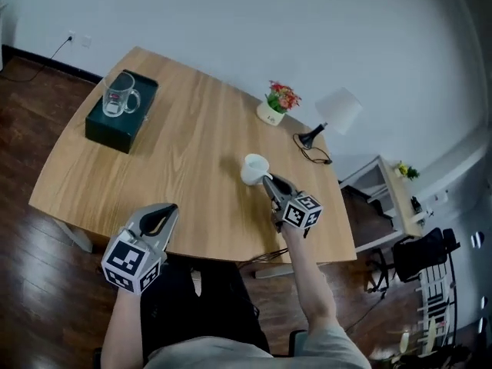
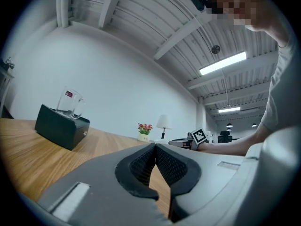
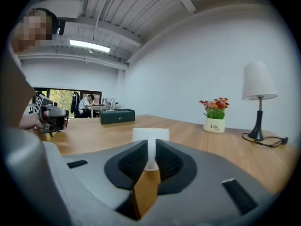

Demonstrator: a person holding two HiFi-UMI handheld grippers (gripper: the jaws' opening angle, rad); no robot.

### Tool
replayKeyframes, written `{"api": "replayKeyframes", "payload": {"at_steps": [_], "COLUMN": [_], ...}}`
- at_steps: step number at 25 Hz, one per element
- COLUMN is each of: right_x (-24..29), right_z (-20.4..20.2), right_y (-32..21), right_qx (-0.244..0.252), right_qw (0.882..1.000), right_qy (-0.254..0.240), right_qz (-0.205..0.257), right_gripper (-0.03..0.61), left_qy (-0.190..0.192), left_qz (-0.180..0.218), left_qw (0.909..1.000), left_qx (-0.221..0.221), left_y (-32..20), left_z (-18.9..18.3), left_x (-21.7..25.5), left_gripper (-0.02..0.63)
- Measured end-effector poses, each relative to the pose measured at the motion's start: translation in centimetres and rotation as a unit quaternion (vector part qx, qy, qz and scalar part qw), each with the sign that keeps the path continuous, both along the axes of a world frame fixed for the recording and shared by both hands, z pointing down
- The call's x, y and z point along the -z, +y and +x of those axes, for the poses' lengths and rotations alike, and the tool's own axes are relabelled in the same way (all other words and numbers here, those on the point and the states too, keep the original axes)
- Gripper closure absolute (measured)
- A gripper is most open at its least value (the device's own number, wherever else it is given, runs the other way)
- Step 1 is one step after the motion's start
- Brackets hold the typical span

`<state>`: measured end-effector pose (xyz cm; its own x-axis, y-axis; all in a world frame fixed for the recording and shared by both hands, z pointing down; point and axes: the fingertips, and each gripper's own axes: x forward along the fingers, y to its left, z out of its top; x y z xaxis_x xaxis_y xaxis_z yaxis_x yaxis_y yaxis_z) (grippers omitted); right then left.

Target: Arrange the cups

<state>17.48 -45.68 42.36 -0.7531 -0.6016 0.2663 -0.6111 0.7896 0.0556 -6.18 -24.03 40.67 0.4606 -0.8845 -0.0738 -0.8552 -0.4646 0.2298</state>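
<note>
The white ceramic cup (image 1: 254, 167) is upright at the right-centre of the light wooden table (image 1: 184, 167). The right gripper (image 1: 269, 181) is closed on it. In the right gripper view a narrow white part of the cup fills the slit between the pads, with the cup's body just beyond. Whether the cup rests on the table cannot be told.

The left gripper (image 1: 166, 212) is at the near table edge, jaws together and empty.

A clear glass mug (image 1: 119, 97) stands on a dark green rectangular box (image 1: 115, 127) at the far left corner, well apart from the cup. A small white pot of red flowers (image 1: 275, 108) and a white-shaded lamp (image 1: 337, 111) stand near the far edge.
</note>
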Motion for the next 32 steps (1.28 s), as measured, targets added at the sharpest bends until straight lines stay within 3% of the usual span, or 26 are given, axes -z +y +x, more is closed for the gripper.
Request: {"api": "replayKeyframes", "payload": {"at_steps": [4,7,10,13,15,17,20,25,30,32], "right_x": [-1.0,-1.5,-1.3,-1.2,-1.4,-1.3,0.9,5.1,6.1,5.9], "right_z": [4.6,6.7,7.0,7.5,7.8,8.1,7.3,-0.2,-12.6,-17.9], "right_y": [-0.2,-1.4,-1.9,-1.8,-1.1,-0.3,1.8,4.5,5.6,5.4], "right_qx": [-0.044,-0.067,-0.067,-0.097,-0.109,-0.114,-0.104,-0.008,0.105,0.142], "right_qw": [0.999,0.996,0.997,0.995,0.994,0.993,0.994,0.997,0.991,0.986], "right_qy": [-0.024,-0.057,-0.033,-0.010,-0.023,-0.029,-0.027,-0.015,0.009,0.024], "right_qz": [0.013,-0.002,0.004,0.010,-0.001,-0.004,0.029,0.080,0.082,0.083], "right_gripper": [0.514,0.517,0.522,0.481,0.360,0.334,0.337,0.387,0.388,0.388], "left_qy": [-0.028,-0.051,-0.046,-0.037,-0.033,-0.024,-0.003,0.055,0.124,0.135], "left_qz": [-0.005,-0.009,-0.006,-0.009,-0.012,-0.013,-0.013,-0.013,-0.017,-0.017], "left_qw": [0.9991,0.9977,0.9977,0.9976,0.9975,0.9977,0.9981,0.9971,0.9906,0.9897], "left_qx": [-0.031,-0.043,-0.050,-0.059,-0.062,-0.062,-0.059,-0.051,-0.055,-0.046], "left_y": [0.0,0.2,0.2,0.4,0.5,0.5,0.4,0.1,0.2,0.2], "left_z": [2.9,3.9,4.6,4.8,4.5,4.1,3.4,2.4,1.1,0.3], "left_x": [-0.9,-1.6,-1.6,-1.4,-1.3,-1.2,-0.7,-0.2,0.4,0.4], "left_gripper": [0.604,0.604,0.604,0.603,0.603,0.604,0.603,0.603,0.604,0.604]}}
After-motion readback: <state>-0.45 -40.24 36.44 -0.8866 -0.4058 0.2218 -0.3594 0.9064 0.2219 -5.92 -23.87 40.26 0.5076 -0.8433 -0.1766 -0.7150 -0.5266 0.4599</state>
